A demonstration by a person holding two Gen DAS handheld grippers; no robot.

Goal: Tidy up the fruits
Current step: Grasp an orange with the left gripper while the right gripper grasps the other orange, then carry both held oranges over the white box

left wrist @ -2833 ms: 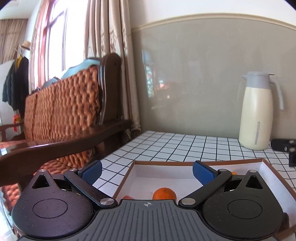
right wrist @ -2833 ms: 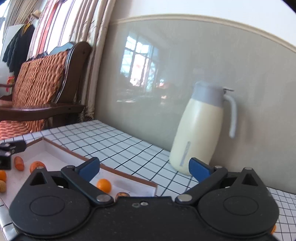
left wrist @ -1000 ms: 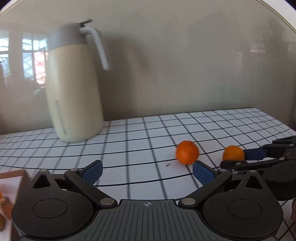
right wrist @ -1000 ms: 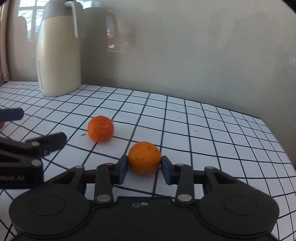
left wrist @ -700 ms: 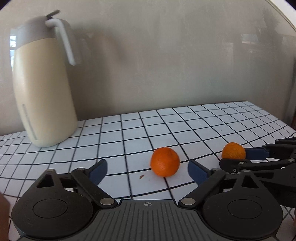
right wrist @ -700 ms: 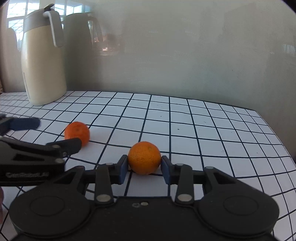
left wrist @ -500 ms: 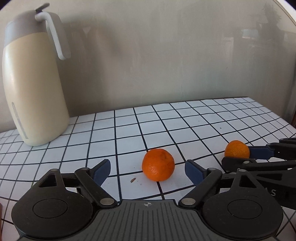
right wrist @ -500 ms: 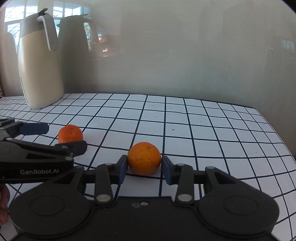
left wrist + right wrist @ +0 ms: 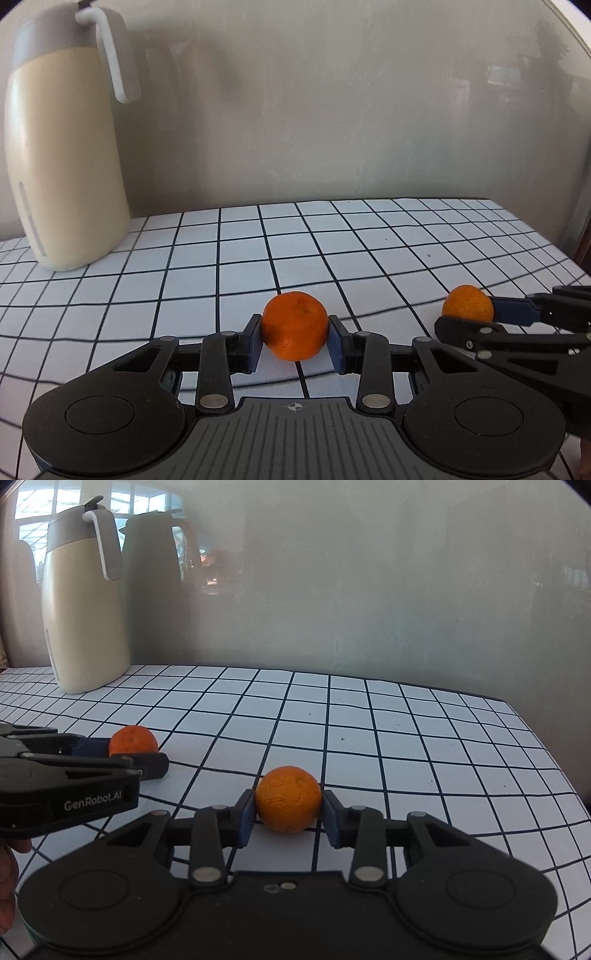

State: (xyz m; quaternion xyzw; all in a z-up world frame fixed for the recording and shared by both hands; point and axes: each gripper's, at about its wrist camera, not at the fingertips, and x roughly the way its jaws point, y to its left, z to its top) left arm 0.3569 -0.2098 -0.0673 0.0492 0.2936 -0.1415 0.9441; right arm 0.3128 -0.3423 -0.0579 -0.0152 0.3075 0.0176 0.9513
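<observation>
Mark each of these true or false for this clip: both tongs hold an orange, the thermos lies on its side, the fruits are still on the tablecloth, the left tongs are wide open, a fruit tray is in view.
1. Both tongs are shut on an orange. True: the left tongs clamp the darker orange, and the right tongs clamp the paler orange.
2. The thermos lies on its side. False: it stands upright by the wall.
3. Both oranges look low on the checked tablecloth. True, as far as the views show; neither looks lifted.
4. The left tongs are wide open. False: their pads press the fruit's two sides.
5. A fruit tray is in view. False: neither camera shows one.
</observation>
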